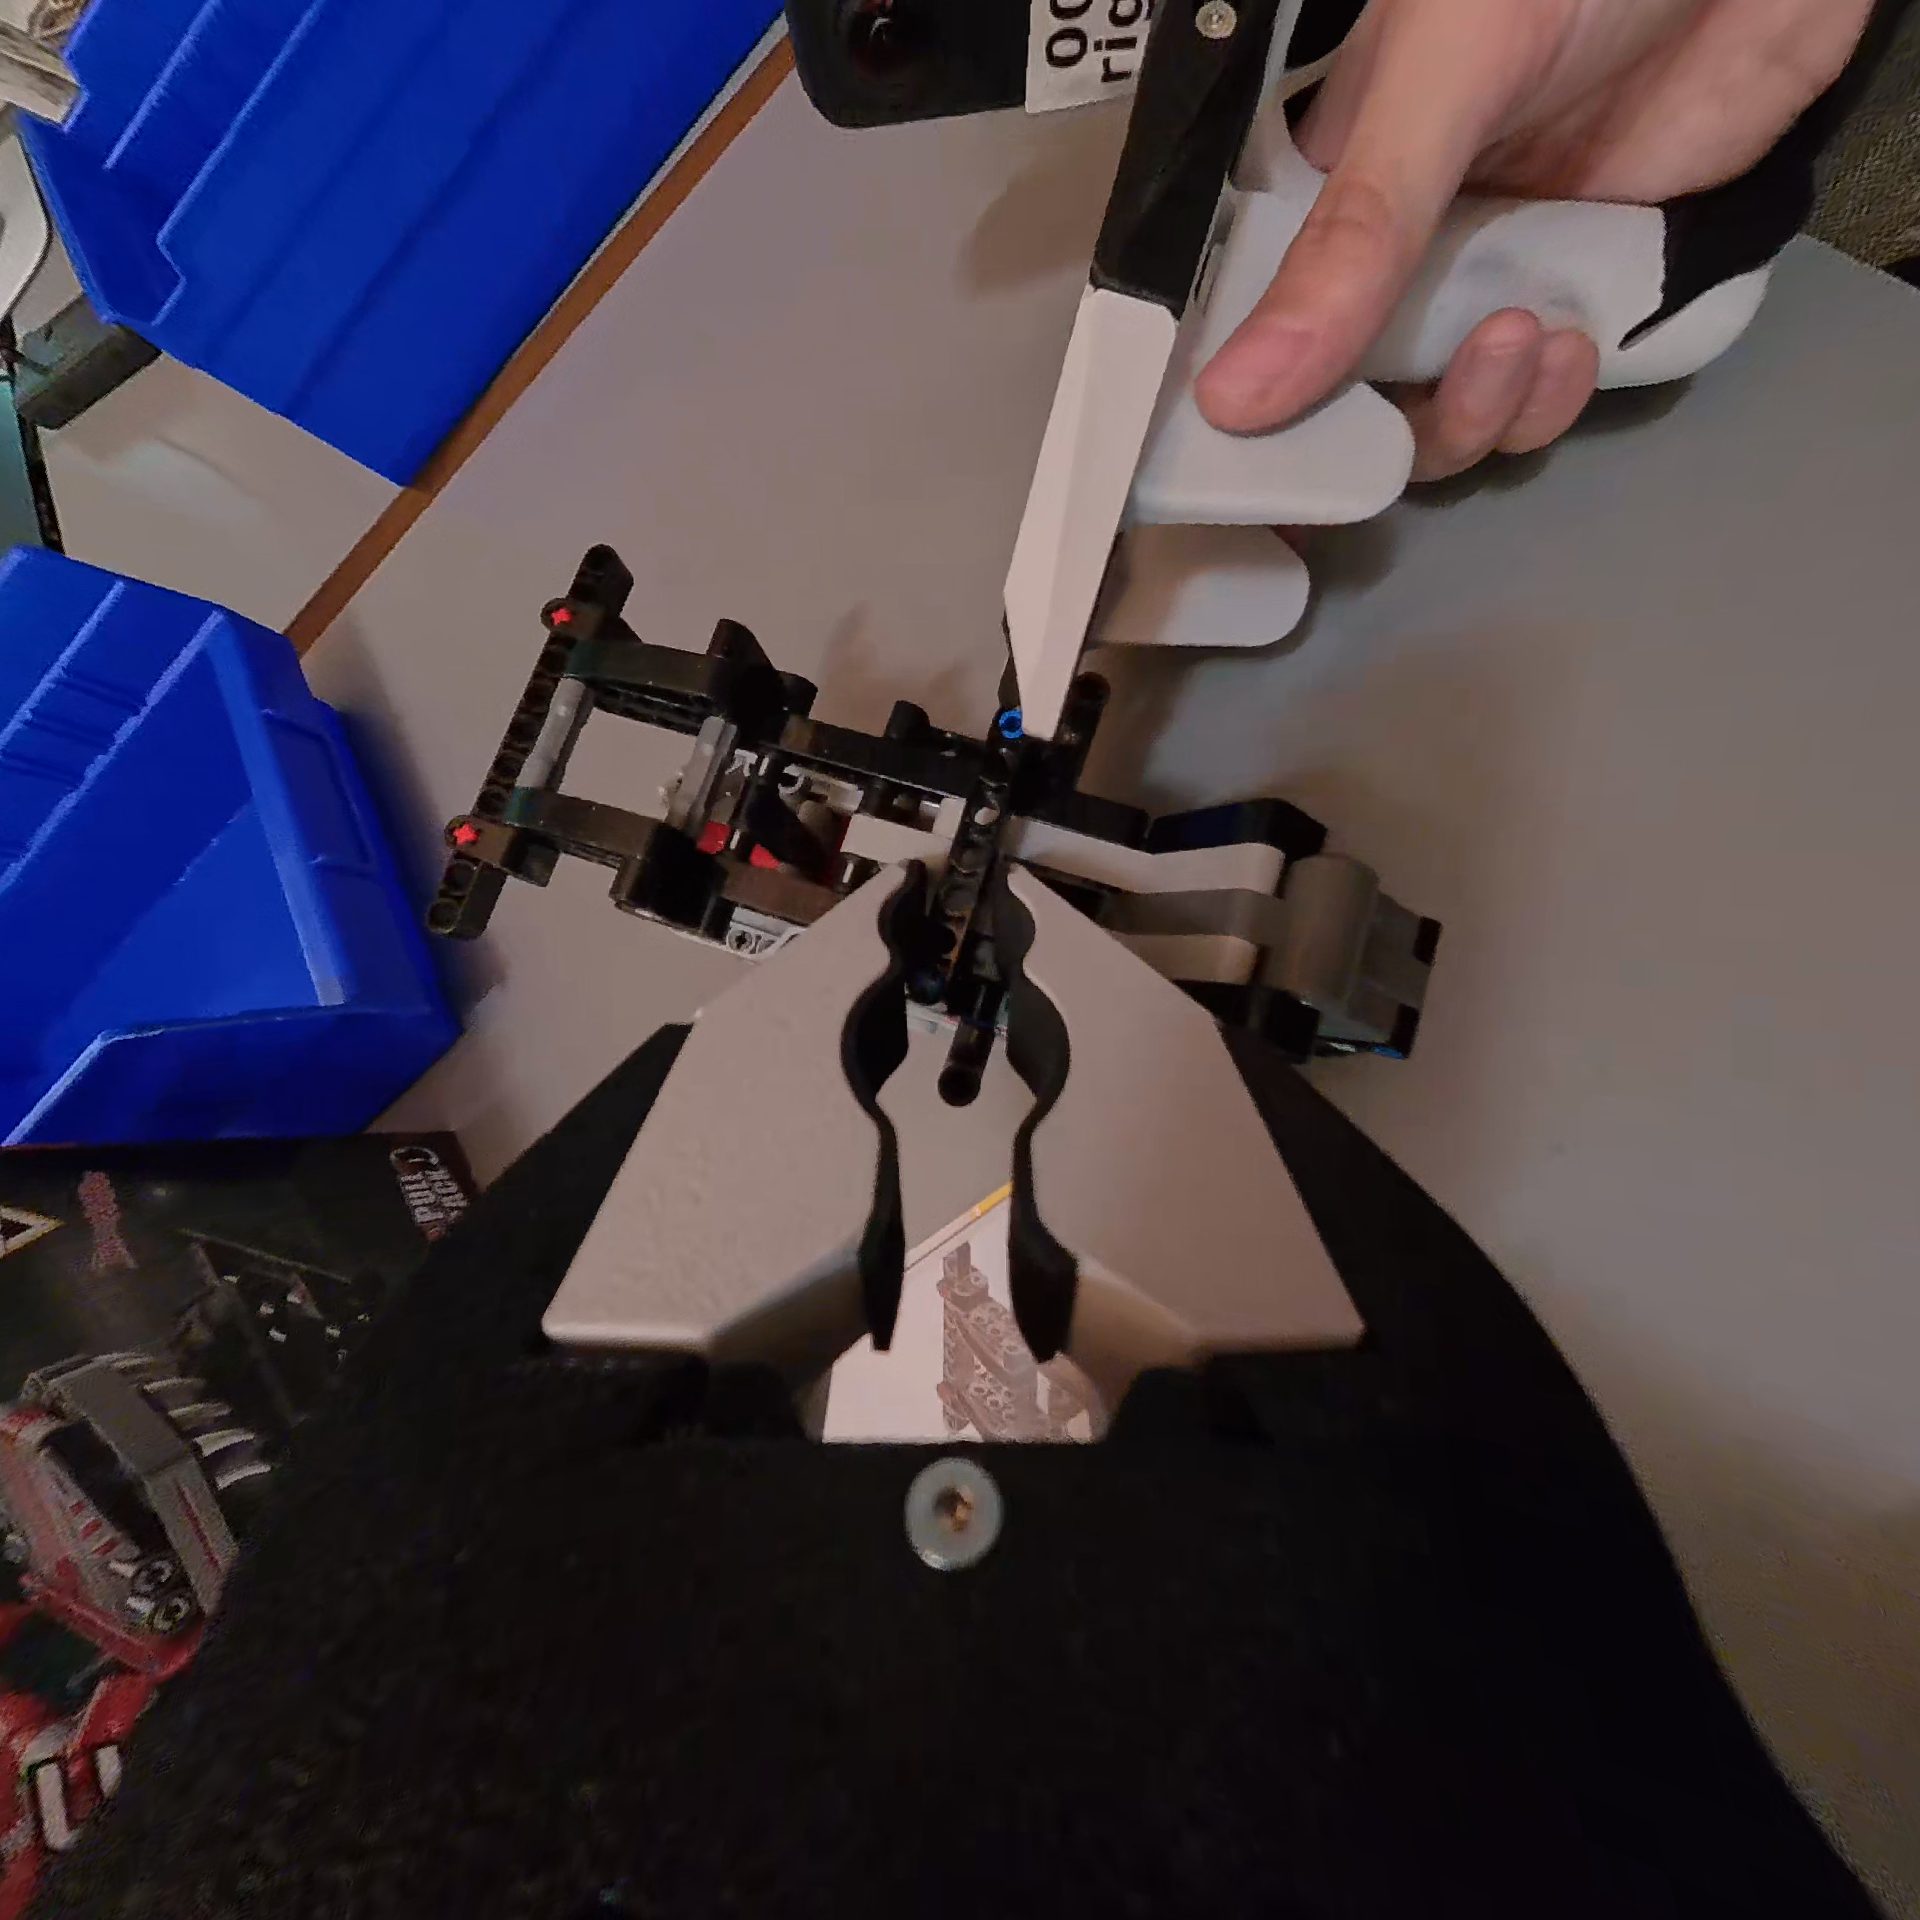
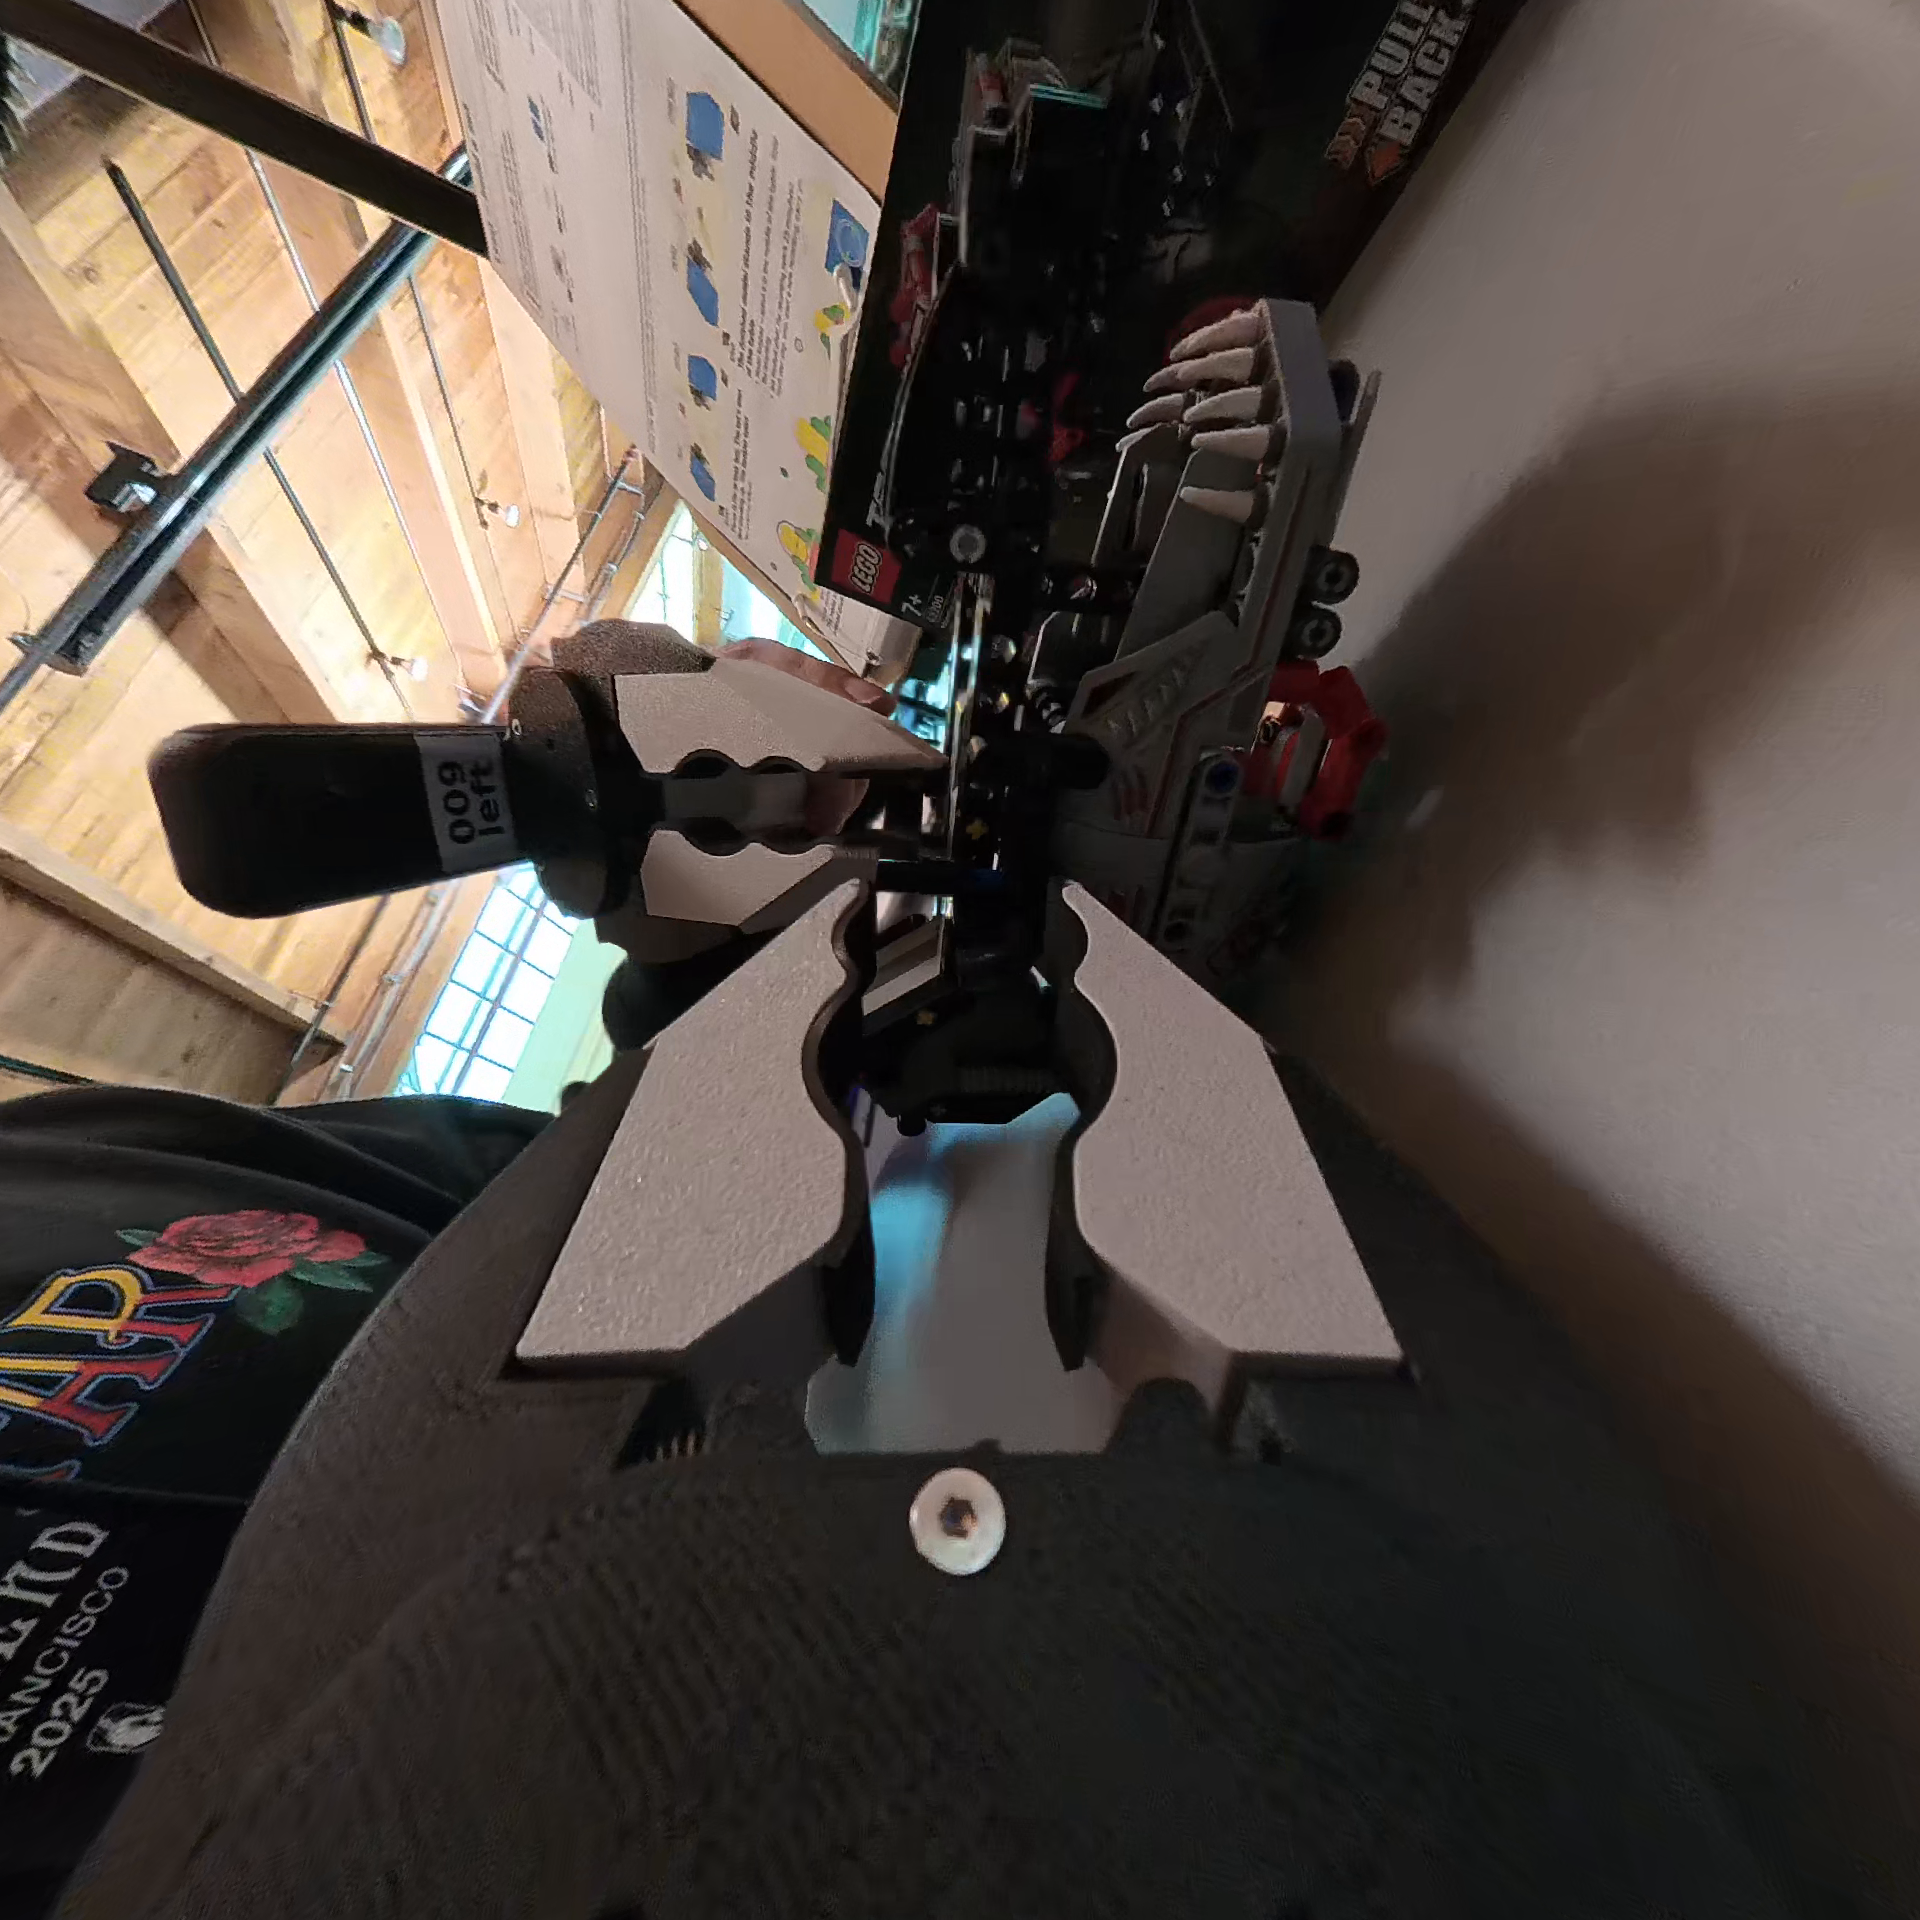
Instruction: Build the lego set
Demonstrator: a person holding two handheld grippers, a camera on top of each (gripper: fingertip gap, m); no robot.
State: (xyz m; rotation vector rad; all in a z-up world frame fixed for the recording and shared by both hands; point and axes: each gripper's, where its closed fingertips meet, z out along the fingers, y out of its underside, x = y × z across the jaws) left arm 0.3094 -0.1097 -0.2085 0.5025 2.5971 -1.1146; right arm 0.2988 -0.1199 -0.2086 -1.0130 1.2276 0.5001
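A black Lego Technic frame (image 1: pixel 727 790) with grey and red parts lies on the grey table (image 1: pixel 1558 1039). My left gripper (image 1: pixel 961 883) is shut on a black holed beam (image 1: pixel 961 1060) that stands across the frame's right end. My right gripper (image 1: pixel 1039 717), held by a hand (image 1: pixel 1507 208), comes down from above and clamps the same end of the frame. In the right wrist view, my right gripper (image 2: pixel 964 899) is closed around the black frame (image 2: pixel 997 987), and the left gripper (image 2: pixel 904 805) reaches in from the left, pinching the beam.
Two blue bins (image 1: pixel 364 208) (image 1: pixel 156 883) stand to the left by the table's brown edge (image 1: pixel 520 343). The set's box (image 1: pixel 156 1403) and an open booklet (image 1: pixel 966 1340) lie under my left gripper. A printed sheet (image 2: pixel 707 260) and a person's dark sweater (image 2: pixel 208 1247) show behind. The grippers are tip to tip, or close to it.
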